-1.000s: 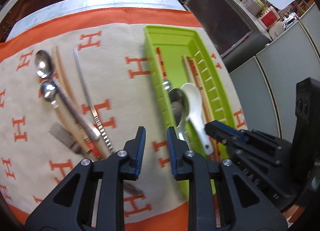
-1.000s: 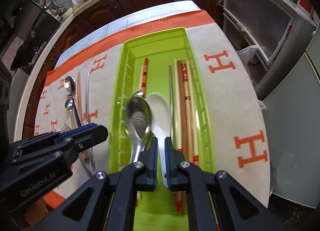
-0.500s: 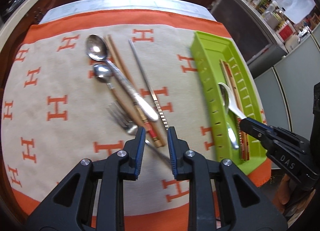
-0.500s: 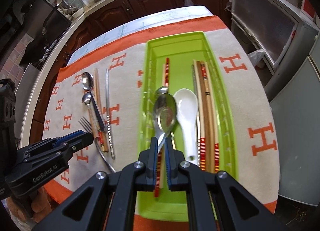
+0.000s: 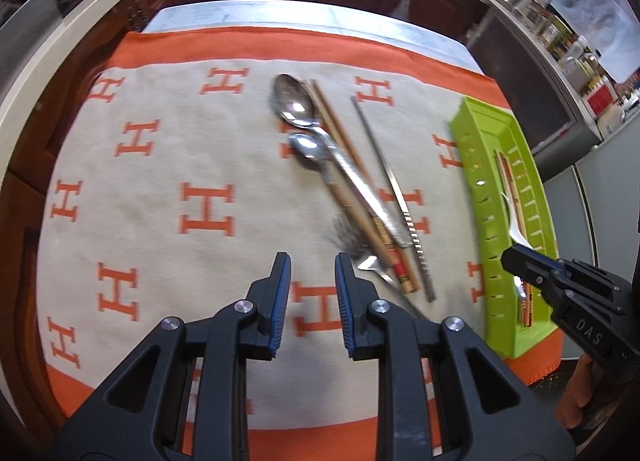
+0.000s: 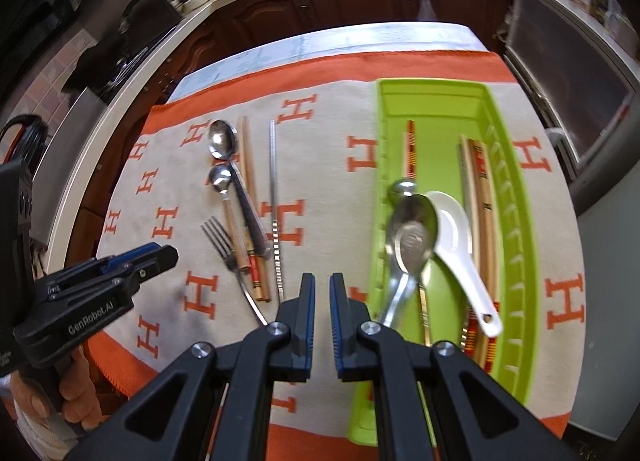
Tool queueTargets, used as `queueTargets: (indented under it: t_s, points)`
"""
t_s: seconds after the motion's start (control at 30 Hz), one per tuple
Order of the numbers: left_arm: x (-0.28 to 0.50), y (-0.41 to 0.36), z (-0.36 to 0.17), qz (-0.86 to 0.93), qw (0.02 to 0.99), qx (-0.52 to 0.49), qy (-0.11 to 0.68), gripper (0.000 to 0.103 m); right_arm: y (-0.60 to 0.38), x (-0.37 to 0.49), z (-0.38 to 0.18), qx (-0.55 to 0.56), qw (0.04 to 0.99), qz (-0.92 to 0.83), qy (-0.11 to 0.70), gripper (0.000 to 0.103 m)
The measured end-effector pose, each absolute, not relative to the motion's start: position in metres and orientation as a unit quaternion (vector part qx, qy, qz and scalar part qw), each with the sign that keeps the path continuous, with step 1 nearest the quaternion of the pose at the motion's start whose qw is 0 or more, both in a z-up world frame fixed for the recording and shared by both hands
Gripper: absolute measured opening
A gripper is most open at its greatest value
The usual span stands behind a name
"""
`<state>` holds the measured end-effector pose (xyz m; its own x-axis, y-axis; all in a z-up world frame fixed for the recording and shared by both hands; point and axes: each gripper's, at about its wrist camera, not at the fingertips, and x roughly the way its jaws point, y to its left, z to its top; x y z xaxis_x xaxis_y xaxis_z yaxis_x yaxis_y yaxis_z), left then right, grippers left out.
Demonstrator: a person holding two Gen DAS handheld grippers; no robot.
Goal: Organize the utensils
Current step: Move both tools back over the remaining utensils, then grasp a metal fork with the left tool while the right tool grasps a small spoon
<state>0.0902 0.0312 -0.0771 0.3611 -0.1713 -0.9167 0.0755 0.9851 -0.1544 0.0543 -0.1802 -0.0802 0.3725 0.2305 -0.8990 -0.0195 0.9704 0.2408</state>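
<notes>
**Some utensils in the tray, more still on the cloth**

Your left gripper [image 5: 308, 297] sits at the bottom middle of its view, its jaws apart and holding nothing. Your right gripper [image 6: 322, 317] is at the bottom middle of its view, its jaws a little apart and empty too.

Just past your right gripper, the green tray [image 6: 516, 197] at the right of the frame already holds a shiny metal spoon [image 6: 412, 237], a smooth white spoon [image 6: 456, 233] and long wooden chopsticks [image 6: 480, 197]. That part looks done.

Left of the tray, on the soft cloth [image 6: 320, 141] with orange H shapes, more things wait: a fork [image 6: 220, 241], two round metal spoons [image 6: 222, 139], brown chopsticks [image 6: 246, 165] and a thin metal stick [image 6: 273, 181]. You still need to move these.
</notes>
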Motion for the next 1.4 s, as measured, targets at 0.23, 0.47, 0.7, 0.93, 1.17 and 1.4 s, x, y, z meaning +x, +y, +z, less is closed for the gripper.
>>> queueTargets:
  t_s: [0.23, 0.47, 0.7, 0.93, 1.17, 1.4]
  points:
    - [0.098, 0.079, -0.08, -0.036, 0.826, -0.055, 0.559, 0.019, -0.165, 0.073, -0.079, 0.082, 0.82, 0.088, 0.559, 0.007]
    - [0.108, 0.094, -0.098, -0.035, 0.811, -0.083, 0.578, 0.019, -0.147, 0.097, -0.09, 0.089, 0.799, 0.12, 0.582, 0.007]
    - [0.109, 0.08, -0.115, -0.061, 0.795, -0.09, 0.597, 0.019, -0.117, 0.117, -0.112, 0.083, 0.77, 0.158, 0.612, 0.007]
    - [0.105, 0.063, -0.122, -0.082, 0.789, -0.082, 0.603, 0.02, -0.093, 0.145, -0.132, 0.074, 0.752, 0.17, 0.633, 0.007]
    - [0.102, 0.064, -0.129, -0.082, 0.785, -0.089, 0.608, 0.02, -0.076, 0.159, -0.149, 0.053, 0.738, 0.172, 0.651, 0.008]
    - [0.095, 0.062, -0.128, -0.094, 0.783, -0.085, 0.609, 0.02, -0.06, 0.164, -0.148, 0.008, 0.738, 0.163, 0.654, 0.01]
